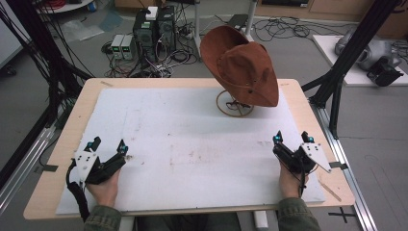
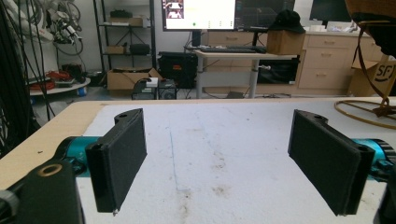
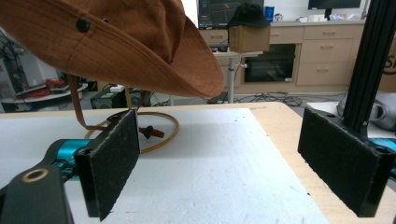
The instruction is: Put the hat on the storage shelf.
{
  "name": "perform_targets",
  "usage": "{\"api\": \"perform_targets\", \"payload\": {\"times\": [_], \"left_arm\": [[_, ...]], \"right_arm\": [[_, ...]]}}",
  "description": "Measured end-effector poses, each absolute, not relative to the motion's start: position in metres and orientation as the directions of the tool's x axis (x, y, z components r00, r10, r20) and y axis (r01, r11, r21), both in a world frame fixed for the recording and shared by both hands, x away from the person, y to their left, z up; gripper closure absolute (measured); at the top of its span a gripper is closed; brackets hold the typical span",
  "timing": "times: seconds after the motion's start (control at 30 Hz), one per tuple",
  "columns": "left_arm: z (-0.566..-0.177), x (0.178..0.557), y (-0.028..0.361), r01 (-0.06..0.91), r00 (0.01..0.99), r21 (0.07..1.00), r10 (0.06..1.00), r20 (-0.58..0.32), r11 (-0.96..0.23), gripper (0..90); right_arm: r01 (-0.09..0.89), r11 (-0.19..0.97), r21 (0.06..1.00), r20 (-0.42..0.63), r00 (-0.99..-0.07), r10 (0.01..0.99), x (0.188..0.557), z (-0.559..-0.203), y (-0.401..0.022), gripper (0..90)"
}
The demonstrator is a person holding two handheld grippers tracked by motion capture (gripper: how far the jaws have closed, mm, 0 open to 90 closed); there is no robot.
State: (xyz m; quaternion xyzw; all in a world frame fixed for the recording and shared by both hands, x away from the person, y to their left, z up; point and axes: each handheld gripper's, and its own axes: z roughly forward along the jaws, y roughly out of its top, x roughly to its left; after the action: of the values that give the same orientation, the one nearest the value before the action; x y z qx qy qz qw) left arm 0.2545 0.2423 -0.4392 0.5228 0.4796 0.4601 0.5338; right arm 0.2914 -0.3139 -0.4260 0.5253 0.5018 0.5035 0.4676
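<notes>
The brown brimmed hat (image 1: 245, 67) perches on a wire stand (image 1: 234, 103) at the tabletop's (image 1: 62, 159) far edge; soft and light, best pinched by its brim. Left gripper (image 1: 108, 146) and right gripper (image 1: 291, 138) rest wide open, empty, well short of the stand

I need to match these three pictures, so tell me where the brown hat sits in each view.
High view: brown hat on its stand, far right of centre.
Left gripper view: just its edge in the top right corner.
Right gripper view: large across the top left.
Shared landmark: the stand's ring base.
</notes>
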Motion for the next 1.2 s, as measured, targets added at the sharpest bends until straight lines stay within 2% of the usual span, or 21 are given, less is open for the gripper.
{"api": "perform_targets", "payload": {"times": [0.63, 0.77, 1.2], "left_arm": [[-0.439, 0.255, 0.241, 0.016, 0.118, 1.000, 0.993, -0.024, 0.022, 19.4], [-0.439, 0.256, 0.239, 0.017, 0.124, 1.000, 0.992, -0.021, 0.019, 19.4], [-0.440, 0.259, 0.236, 0.025, 0.135, 1.000, 0.991, -0.019, 0.016, 19.5]], "right_arm": [[0.107, -0.088, 0.990, 0.088, 0.008, 0.996, 0.294, -0.430, -0.320, 12.4], [0.137, -0.130, 0.982, 0.129, 0.017, 0.991, 0.296, -0.434, -0.325, 12.3], [0.132, -0.151, 0.980, 0.148, 0.035, 0.988, 0.294, -0.434, -0.330, 12.4]]}}
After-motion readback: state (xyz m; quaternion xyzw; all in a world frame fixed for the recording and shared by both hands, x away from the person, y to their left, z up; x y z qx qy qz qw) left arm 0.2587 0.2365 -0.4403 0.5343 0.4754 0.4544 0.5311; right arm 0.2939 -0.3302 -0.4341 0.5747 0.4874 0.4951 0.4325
